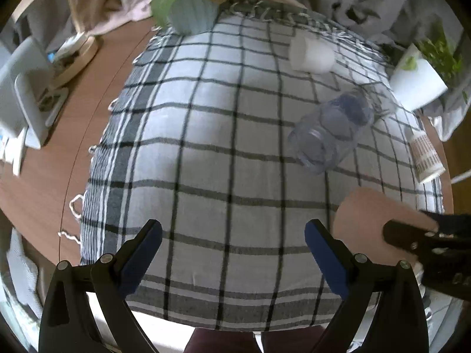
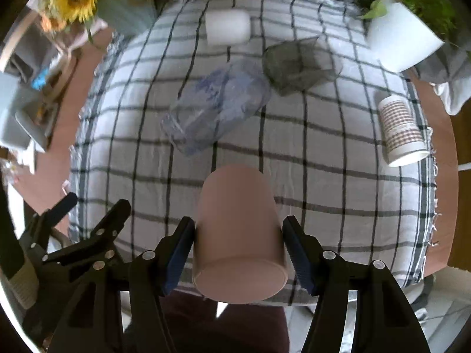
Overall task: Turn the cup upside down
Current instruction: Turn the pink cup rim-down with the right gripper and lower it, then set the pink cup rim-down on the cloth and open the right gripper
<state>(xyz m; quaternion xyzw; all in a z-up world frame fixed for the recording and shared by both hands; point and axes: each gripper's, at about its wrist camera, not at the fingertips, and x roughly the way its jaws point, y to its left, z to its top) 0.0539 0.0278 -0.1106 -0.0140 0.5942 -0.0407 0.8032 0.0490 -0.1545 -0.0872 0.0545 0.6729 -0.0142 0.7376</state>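
Observation:
A pink cup [image 2: 238,235] sits between the fingers of my right gripper [image 2: 238,253], held above the checked tablecloth [image 2: 338,194] near its front edge, its flat closed end toward the camera. The left finger touches the cup; a thin gap shows at the right finger. In the left wrist view the pink cup [image 1: 365,217] shows at the lower right with the right gripper's black finger over it. My left gripper [image 1: 232,253] is open and empty, low over the front of the cloth.
On the cloth lie a clear plastic jar [image 2: 215,108] on its side, a white cup [image 2: 228,26] on its side, a striped cup [image 2: 401,131] and a crumpled grey mesh [image 2: 297,64]. A flower vase [image 1: 192,8] and a white plant pot [image 2: 400,38] stand at the back.

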